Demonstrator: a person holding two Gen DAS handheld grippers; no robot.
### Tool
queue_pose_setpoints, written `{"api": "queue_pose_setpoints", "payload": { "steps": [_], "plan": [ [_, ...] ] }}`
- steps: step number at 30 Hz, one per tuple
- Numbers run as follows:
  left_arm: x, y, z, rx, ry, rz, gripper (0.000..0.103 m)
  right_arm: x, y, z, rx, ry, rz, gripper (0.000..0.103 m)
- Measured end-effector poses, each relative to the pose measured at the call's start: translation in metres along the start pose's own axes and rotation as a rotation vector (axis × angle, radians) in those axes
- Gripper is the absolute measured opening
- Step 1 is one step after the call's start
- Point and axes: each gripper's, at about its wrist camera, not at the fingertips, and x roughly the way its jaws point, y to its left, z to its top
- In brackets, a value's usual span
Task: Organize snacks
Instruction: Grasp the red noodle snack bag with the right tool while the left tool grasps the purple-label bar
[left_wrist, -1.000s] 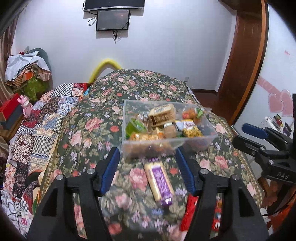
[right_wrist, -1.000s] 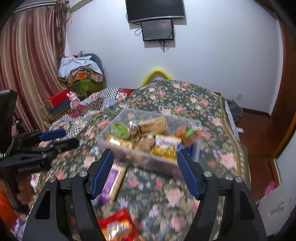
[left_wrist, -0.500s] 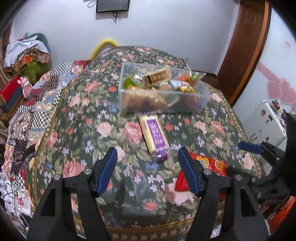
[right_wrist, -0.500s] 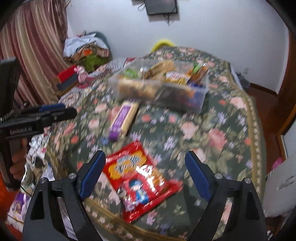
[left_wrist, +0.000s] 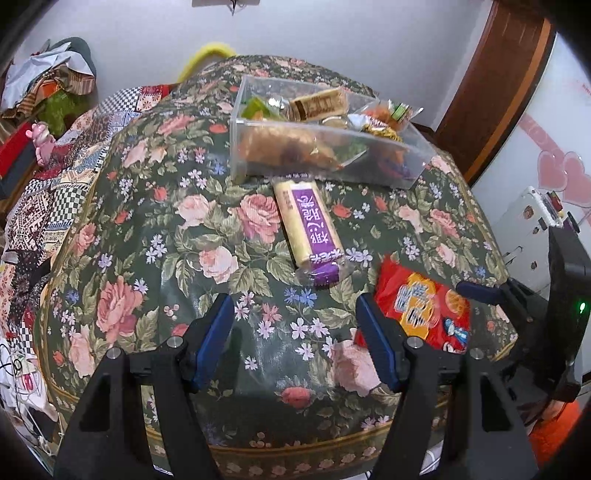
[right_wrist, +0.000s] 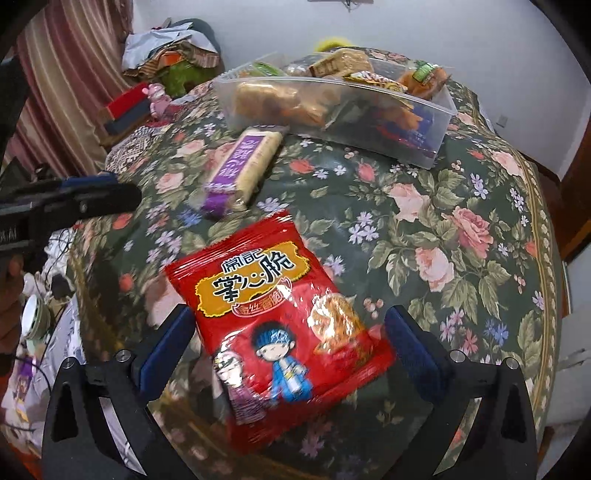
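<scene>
Left wrist view: the left gripper (left_wrist: 295, 332) is held spread above the flowered cloth (left_wrist: 155, 236), the purple bar (left_wrist: 308, 230) lying just beyond its fingertips. Right wrist view: the red packet (right_wrist: 279, 314) is framed between the right gripper's (right_wrist: 290, 336) spread, untouching fingers, near the clear box (right_wrist: 439, 110).

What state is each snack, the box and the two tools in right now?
left tool: open, holding nothing, above the cloth.
right tool: open, straddling the red snack bag, not gripping.
red snack bag: sealed, lying flat.
purple wafer pack: sealed, flat beside the box.
clear plastic box: lidless, filled with snacks.
floral tablecloth: spread over the table.
</scene>
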Motion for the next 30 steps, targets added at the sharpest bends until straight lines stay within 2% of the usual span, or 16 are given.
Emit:
{"api": "queue_pose_setpoints", "payload": {
  "steps": [3,5,7,10,24,26,28,30],
  "plan": [
    [0.009,-0.001,0.003,0.001,0.011,-0.002,0.068,0.003,-0.009,0.003,0.036,-0.008,0.015,0.099],
    [0.015,-0.002,0.006,-0.001,0.017,-0.005,0.068,0.007,-0.015,0.005,0.05,-0.008,0.031,0.092],
    [0.022,-0.003,0.009,-0.003,0.023,-0.007,0.068,0.012,-0.02,0.006,0.058,0.0,0.034,0.077],
    [0.033,-0.005,0.015,-0.002,0.031,-0.01,0.068,0.013,-0.024,0.009,0.071,-0.017,0.026,0.065],
    [0.095,-0.018,0.052,-0.019,0.046,0.013,0.067,0.005,-0.049,0.016,0.182,-0.096,0.042,0.064],
    [0.101,-0.019,0.054,-0.028,0.044,0.011,0.059,0.004,-0.05,0.016,0.189,-0.102,0.041,0.064],
    [0.104,-0.021,0.055,-0.017,0.026,0.043,0.048,0.003,-0.052,0.016,0.197,-0.108,0.039,0.064],
    [0.104,-0.022,0.054,-0.002,0.015,0.032,0.046,0.003,-0.052,0.017,0.204,-0.113,0.042,0.064]
  ]
}}
